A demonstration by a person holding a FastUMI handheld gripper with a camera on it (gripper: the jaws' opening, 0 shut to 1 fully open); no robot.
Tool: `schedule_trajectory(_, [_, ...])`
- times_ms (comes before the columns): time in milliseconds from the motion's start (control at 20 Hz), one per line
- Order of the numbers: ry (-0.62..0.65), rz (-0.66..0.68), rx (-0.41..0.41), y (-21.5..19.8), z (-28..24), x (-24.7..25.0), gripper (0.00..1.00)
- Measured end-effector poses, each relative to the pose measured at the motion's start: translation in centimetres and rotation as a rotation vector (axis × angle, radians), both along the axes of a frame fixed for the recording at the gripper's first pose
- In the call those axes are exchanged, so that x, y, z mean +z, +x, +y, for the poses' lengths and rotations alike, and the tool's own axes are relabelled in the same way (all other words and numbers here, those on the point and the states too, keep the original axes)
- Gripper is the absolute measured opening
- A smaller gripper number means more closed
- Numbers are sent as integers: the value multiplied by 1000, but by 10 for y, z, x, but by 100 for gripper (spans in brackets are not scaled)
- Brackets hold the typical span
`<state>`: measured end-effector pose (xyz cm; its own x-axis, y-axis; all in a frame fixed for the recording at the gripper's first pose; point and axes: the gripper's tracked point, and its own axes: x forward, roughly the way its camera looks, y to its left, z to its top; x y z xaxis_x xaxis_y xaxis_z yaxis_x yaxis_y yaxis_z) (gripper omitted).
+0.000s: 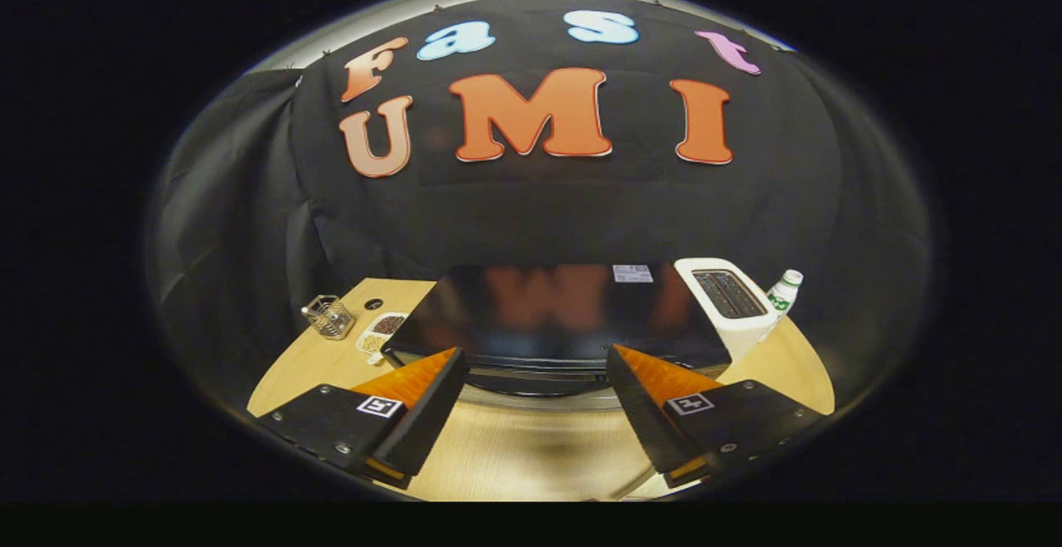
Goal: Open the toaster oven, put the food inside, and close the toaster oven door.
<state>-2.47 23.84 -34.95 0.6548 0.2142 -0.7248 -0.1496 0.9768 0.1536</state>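
Observation:
A black toaster oven (548,315) stands on the wooden table (523,447), seen from above with its glossy top facing me. Its front edge and door top (535,377) lie just ahead of my fingers, and the door looks closed. My gripper (535,364) is open, fingers spread wide, with nothing between them. The fingertips hover above the oven's front edge, one near each front corner region. A small white dish (382,333) with brown and pale food sits on the table left of the oven.
A white slot toaster (730,302) stands right of the oven, with a white bottle (784,291) with a green label behind it. A small wire basket (329,316) sits at the far left of the table. Black cloth walls the booth behind.

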Motion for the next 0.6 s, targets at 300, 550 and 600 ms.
schedule_trajectory(300, [-28,68,-33,-5,4,-34,100])
schedule_trajectory(550, [-26,48,-42,-4,5,-37,100])
schedule_trajectory(600, [-29,41,-50,-4,4,-35,100])
